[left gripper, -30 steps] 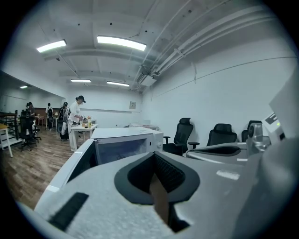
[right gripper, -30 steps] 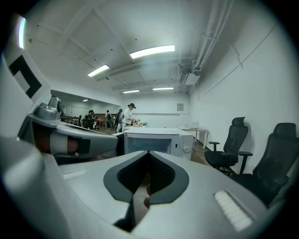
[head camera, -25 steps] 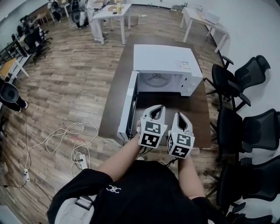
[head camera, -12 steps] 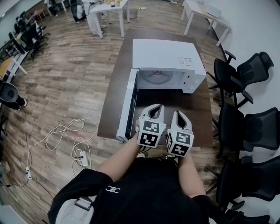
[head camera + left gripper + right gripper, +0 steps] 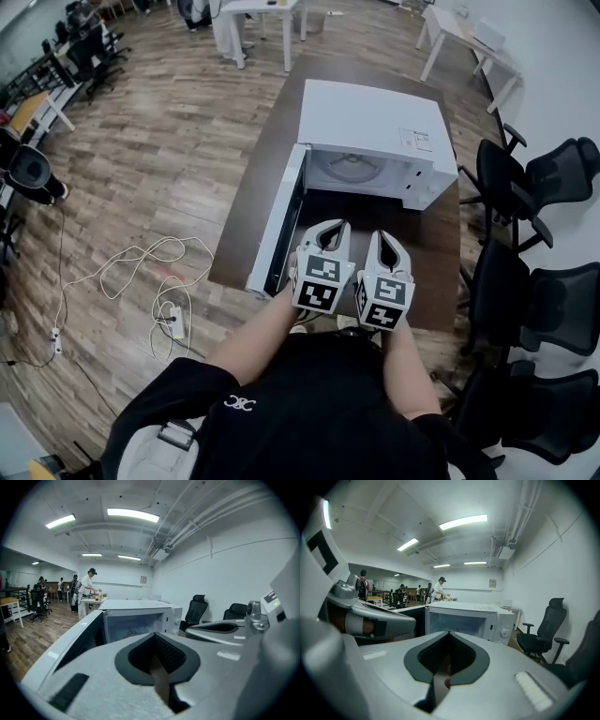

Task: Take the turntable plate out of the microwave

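The turntable plate (image 5: 352, 171) sits inside the open microwave (image 5: 375, 117) at the tabletop's (image 5: 424, 255) far edge, well away from the left gripper (image 5: 331, 234) and right gripper (image 5: 385, 246), whose fingers are shut tight on nothing.

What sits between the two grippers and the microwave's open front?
Nothing: in the head view only bare table separates the left gripper and right gripper from the microwave, whose door stands open.

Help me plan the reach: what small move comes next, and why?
Probably bring the left tool and right tool forward to the microwave: its door stands open, the turntable plate lies inside, both tools are shut, empty and short of it.
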`<state>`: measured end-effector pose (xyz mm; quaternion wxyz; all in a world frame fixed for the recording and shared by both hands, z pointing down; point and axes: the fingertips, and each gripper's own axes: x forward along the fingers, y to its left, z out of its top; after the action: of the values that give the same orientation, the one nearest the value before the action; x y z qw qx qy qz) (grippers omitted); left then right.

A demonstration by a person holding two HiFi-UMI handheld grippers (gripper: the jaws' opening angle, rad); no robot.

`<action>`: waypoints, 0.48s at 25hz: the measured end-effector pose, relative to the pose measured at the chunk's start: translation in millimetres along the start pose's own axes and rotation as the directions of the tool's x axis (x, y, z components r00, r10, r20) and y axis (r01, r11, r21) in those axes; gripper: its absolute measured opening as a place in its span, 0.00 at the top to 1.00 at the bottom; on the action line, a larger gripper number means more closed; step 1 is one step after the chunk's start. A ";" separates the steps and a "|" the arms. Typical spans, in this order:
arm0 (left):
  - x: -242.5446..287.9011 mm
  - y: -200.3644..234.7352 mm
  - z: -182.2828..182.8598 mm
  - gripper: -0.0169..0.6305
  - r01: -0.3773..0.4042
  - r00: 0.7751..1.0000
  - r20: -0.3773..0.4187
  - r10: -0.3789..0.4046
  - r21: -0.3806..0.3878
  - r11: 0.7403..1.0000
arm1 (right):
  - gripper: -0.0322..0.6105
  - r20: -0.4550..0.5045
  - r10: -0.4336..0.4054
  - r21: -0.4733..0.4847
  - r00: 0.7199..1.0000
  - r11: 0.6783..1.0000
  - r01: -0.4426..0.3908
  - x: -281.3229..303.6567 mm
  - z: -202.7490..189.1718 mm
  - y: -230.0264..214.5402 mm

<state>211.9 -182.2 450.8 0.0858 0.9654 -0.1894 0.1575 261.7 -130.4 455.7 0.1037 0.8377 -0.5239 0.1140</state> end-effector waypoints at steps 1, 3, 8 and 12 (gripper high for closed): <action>1.6 1.5 0.8 0.96 -0.010 1.000 0.000 0.010 -0.005 1.000 | 0.94 -0.003 0.007 -0.006 1.000 1.000 -0.007 3.8 0.6 -2.9; 4.9 5.3 1.9 0.96 -0.030 1.000 -0.001 0.030 -0.020 0.999 | 0.94 -0.008 0.024 -0.021 1.000 0.999 -0.024 12.0 2.1 -7.7; 9.7 11.9 3.1 0.96 -0.080 0.997 -0.006 0.080 -0.042 0.996 | 0.94 0.005 0.054 -0.065 0.999 0.996 -0.053 28.5 13.7 -18.0; 10.1 18.9 4.9 0.96 -0.124 0.992 -0.003 0.124 -0.055 0.991 | 0.94 0.011 0.083 -0.105 0.997 0.991 -0.081 44.0 20.9 -22.9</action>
<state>214.7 -204.1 451.6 0.1024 0.9491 -0.2534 0.1568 302.8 -164.3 447.7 0.1385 0.8098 -0.5639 0.0841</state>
